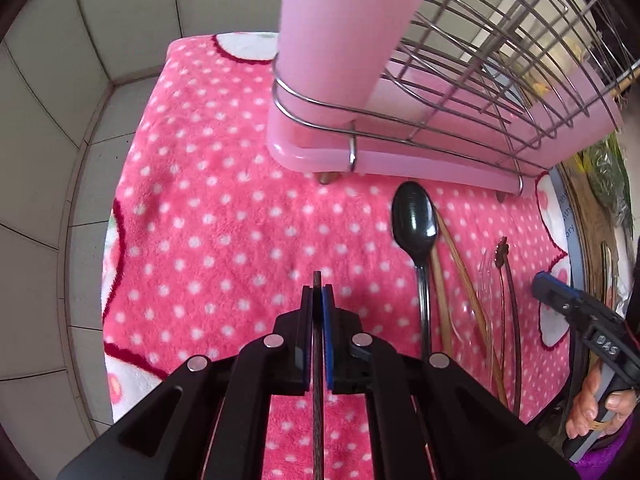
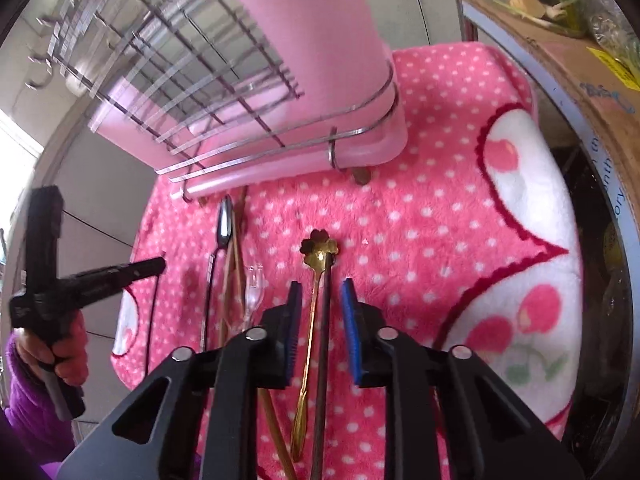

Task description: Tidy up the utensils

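A pink white-dotted fleece blanket (image 1: 224, 220) covers the table. At its far edge stands one wire dish rack on a pink plastic drip tray (image 1: 400, 160), with a tall pink plastic cylinder (image 1: 340, 28) in it. The left gripper (image 1: 318, 300) is clamped tight on one thin dark chopstick (image 1: 318, 400), held above the blanket. The right gripper (image 2: 320, 304) has its fingers partly apart, straddling one gold flower-bowled metal spoon (image 2: 316, 264) and one dark chopstick beside it (image 2: 325, 320); pads touch neither. To the left lie one black plastic spoon (image 1: 414, 220), two brown wooden chopsticks (image 1: 440, 280) and one clear plastic fork (image 2: 253, 288).
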Demonstrator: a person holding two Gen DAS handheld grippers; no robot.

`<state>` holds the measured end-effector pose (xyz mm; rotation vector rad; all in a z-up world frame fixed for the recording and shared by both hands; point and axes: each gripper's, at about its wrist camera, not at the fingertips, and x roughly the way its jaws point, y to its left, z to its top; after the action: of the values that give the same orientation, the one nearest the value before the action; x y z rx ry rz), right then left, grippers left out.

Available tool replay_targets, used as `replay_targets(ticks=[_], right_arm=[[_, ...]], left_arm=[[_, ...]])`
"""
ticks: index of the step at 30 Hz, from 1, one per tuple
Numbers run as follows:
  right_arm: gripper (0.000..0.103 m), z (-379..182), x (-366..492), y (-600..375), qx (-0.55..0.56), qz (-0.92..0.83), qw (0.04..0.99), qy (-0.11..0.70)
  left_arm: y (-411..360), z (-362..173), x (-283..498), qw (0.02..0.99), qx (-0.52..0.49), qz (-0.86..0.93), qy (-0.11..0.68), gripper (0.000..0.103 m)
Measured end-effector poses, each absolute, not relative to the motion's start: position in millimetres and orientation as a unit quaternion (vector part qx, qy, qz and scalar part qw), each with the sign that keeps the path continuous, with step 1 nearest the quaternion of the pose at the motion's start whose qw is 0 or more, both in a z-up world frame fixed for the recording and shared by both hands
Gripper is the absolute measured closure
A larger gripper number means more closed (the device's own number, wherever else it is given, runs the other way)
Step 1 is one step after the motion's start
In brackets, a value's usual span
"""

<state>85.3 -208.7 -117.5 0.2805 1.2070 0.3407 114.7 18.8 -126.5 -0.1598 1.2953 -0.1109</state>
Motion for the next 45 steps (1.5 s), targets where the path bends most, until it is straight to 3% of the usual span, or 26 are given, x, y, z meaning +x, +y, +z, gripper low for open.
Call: replay_targets(ticks=[10,11,12,25,34,45], right_arm=[[0.088,-136,109,-187,0.086,0.132,0.786,0.598],[0.096,-137,110,-186,0.08,0.126,0.788,0.598],[0.098,-137,110,-186,0.079,0.125,0.788,0.597],[0.098,-134,109,-224,0.099,0.096,0.787,0.602],[0.098,-132,102,-208,0.092,0.105,0.806,0.575],[0.098,-69,64,-231,0.129,0.121,0.868,0.465]], left_arm=[[21,-149,126,0.773,-0.077,-0.078,0.625,0.099],[21,-152,126,0.769,-0.076,-0.078,0.629,0.099],[20,-155,127,0.767,-0.076,-0.079,0.632,0.099],[16,-158,139,0.748,-0.069,-0.092,0.653,0.099],[37,-135,129,0.774,-0.094,-0.094,0.619,0.099],[73,-72,94,0.842,-0.143,-0.104,0.51,0.099]])
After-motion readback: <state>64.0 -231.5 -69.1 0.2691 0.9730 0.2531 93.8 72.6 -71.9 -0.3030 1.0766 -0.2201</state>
